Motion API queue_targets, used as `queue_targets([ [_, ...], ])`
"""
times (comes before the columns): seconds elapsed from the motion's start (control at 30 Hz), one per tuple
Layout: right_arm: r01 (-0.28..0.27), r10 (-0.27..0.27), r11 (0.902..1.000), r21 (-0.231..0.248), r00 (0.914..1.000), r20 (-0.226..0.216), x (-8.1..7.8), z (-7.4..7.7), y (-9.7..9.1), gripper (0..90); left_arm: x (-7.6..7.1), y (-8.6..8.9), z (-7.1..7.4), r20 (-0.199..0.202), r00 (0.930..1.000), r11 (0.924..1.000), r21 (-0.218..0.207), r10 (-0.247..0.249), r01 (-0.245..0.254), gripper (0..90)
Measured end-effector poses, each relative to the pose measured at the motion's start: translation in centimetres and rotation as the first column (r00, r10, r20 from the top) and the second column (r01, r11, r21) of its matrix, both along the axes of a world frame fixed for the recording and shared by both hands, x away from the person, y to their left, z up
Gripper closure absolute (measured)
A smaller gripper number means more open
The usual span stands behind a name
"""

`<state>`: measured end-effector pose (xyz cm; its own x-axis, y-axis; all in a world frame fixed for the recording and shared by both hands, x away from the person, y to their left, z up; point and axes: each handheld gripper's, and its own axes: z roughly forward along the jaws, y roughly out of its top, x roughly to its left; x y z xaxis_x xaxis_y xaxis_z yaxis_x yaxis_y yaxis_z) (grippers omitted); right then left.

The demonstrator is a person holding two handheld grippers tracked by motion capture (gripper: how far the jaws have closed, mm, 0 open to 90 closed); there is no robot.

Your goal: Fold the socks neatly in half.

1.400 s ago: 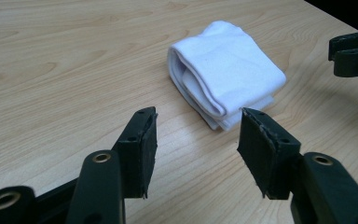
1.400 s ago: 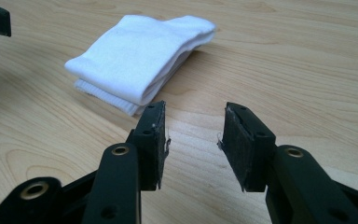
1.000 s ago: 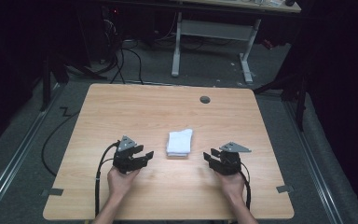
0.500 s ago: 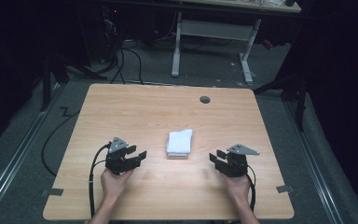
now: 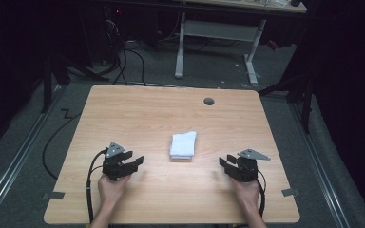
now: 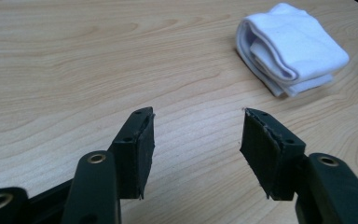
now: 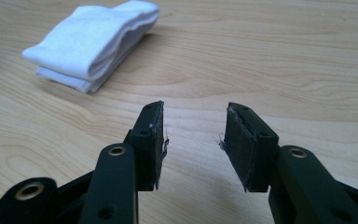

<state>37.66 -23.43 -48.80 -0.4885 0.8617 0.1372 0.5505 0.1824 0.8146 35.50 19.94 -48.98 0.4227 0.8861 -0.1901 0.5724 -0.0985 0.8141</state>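
Note:
A folded white cloth (image 5: 182, 145) lies near the middle of the wooden table (image 5: 171, 114). My left gripper (image 5: 134, 161) rests low over the table to the cloth's left, open, with bare wood between its jaws. In the left gripper view (image 6: 196, 116) the cloth (image 6: 291, 46) lies ahead to the upper right. My right gripper (image 5: 224, 164) sits to the cloth's right, open; its jaws have just been opening further with nothing between them. From the right gripper view (image 7: 195, 109) the cloth (image 7: 93, 39) is ahead at the upper left.
A round cable hole (image 5: 209, 101) sits near the table's far edge. Grey tape marks (image 5: 57, 195) (image 5: 290, 192) lie at the near corners. Beyond the table stand white desk legs (image 5: 216, 33) and floor cables (image 5: 123, 61).
Both hands have drawn apart, away from the cloth and slightly toward the near edge. The cloth has not moved.

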Motion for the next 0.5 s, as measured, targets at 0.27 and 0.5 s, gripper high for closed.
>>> queue_targets([
  [0.27,0.036,-0.037,0.999,-0.024,0.9992,-0.016,0.1,-0.8,-1.0,55.8,0.2,0.3,-0.4,0.003,0.9995,0.9978,0.058,0.033,-0.033,44.5],
  [0.5,0.058,-0.059,0.9966,-0.059,0.9982,-0.015,0.2,-1.1,-1.4,54.8,0.5,0.6,-0.9,-0.005,0.9987,0.9944,0.093,0.051,-0.051,44.3],
])
